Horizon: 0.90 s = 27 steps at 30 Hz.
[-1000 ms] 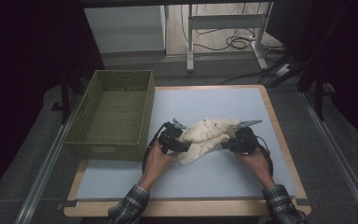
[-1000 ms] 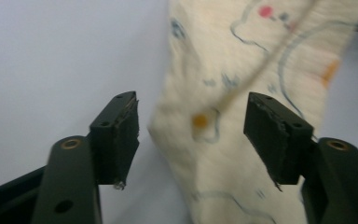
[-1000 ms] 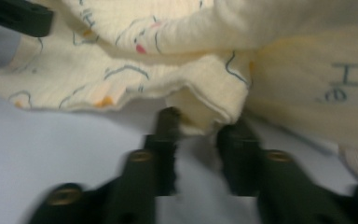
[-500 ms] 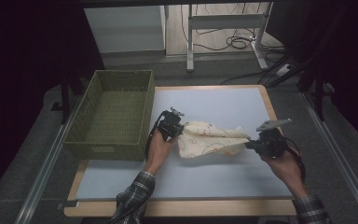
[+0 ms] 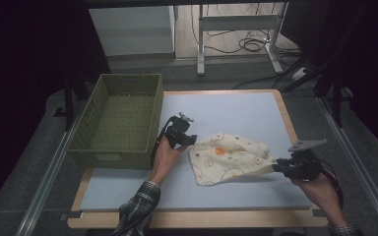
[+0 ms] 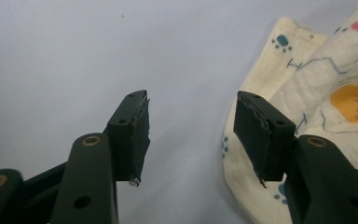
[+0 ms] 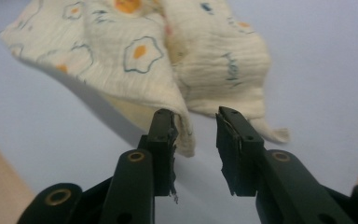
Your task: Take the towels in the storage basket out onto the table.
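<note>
A cream cloth (image 5: 229,157) printed with fried eggs and small animals lies spread on the pale blue mat (image 5: 226,108). My left gripper (image 5: 193,140) is at the cloth's left edge and its jaws have just been opening. In the left gripper view, the left gripper (image 6: 191,126) is open over bare mat, with the cloth (image 6: 317,93) beside and under its right jaw. My right gripper (image 5: 277,167) is at the cloth's right tip and its jaws have also just been opening. In the right gripper view, a corner of the cloth (image 7: 168,56) hangs against the left pad of the right gripper (image 7: 196,135), apart from the other pad.
An empty green woven basket (image 5: 120,118) stands at the mat's left side, close to my left hand. The table has a wooden rim (image 5: 285,118). Behind the table are a metal frame (image 5: 236,29) and cables (image 5: 248,44) on the floor.
The right hand has pulled away to the right, stretching the bunched cloth out flat. Both grippers, shut on the cloth half a second ago, now stand open.
</note>
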{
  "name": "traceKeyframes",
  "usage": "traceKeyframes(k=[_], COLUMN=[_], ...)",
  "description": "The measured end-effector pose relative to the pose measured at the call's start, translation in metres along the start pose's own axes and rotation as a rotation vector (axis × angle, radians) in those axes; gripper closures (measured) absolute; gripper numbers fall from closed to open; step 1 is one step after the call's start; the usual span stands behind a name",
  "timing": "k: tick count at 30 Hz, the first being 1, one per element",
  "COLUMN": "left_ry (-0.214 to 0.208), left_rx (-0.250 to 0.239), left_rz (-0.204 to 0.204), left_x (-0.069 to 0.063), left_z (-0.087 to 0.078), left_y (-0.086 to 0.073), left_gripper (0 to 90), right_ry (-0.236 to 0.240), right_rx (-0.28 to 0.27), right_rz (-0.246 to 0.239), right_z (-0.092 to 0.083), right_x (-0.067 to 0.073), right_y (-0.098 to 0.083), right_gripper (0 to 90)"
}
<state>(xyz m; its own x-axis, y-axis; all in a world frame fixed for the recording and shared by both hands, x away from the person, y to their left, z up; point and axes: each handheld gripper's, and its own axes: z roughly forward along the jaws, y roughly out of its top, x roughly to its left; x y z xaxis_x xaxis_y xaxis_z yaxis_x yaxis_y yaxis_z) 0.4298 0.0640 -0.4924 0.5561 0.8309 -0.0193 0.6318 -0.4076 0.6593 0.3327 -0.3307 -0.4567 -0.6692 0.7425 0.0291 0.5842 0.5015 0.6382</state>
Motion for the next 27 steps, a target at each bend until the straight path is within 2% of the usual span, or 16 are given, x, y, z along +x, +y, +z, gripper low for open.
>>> traceKeyframes(k=[5, 11, 14, 18, 21, 22, 24, 25, 27], left_ry=[-0.033, -0.054, -0.062, -0.082, -0.098, -0.108, -0.119, -0.108, -0.099], left_rx=[-0.004, 0.012, 0.011, 0.006, 0.017, 0.025, 0.05, 0.042, 0.043], left_rz=[0.021, 0.019, 0.006, -0.002, -0.005, -0.003, 0.012, 0.033, 0.051], left_x=[-0.003, -0.007, -0.005, -0.004, -0.006, -0.007, -0.011, -0.015, -0.018], left_z=[0.003, 0.014, 0.017, 0.019, 0.027, 0.03, 0.038, 0.04, 0.041], left_y=[0.004, 0.0, 0.0, 0.001, 0.001, 0.0, -0.003, -0.005, -0.005], left_gripper=[45.3, 43.0, 43.0, 43.1, 43.0, 42.9, 41.2, 40.4, 39.0], right_ry=[-0.016, -0.015, -0.037, -0.056, -0.078, -0.077, -0.072, -0.074, -0.093], right_rx=[-0.006, -0.003, -0.003, 0.002, 0.005, 0.005, 0.015, 0.027, 0.054], right_rz=[0.042, 0.046, 0.053, 0.066, 0.058, 0.07, 0.08, 0.075, 0.047], right_z=[-0.001, -0.016, -0.018, -0.001, 0.023, 0.031, 0.047, 0.054, 0.066], right_x=[-0.017, -0.019, -0.021, -0.027, -0.033, -0.035, -0.037, -0.037, -0.035], right_y=[-0.002, -0.011, -0.014, -0.006, 0.003, 0.006, 0.009, 0.009, 0.009], right_gripper=[62.0, 58.0, 58.4, 59.1, 59.0, 58.2, 55.8, 54.3, 52.6])
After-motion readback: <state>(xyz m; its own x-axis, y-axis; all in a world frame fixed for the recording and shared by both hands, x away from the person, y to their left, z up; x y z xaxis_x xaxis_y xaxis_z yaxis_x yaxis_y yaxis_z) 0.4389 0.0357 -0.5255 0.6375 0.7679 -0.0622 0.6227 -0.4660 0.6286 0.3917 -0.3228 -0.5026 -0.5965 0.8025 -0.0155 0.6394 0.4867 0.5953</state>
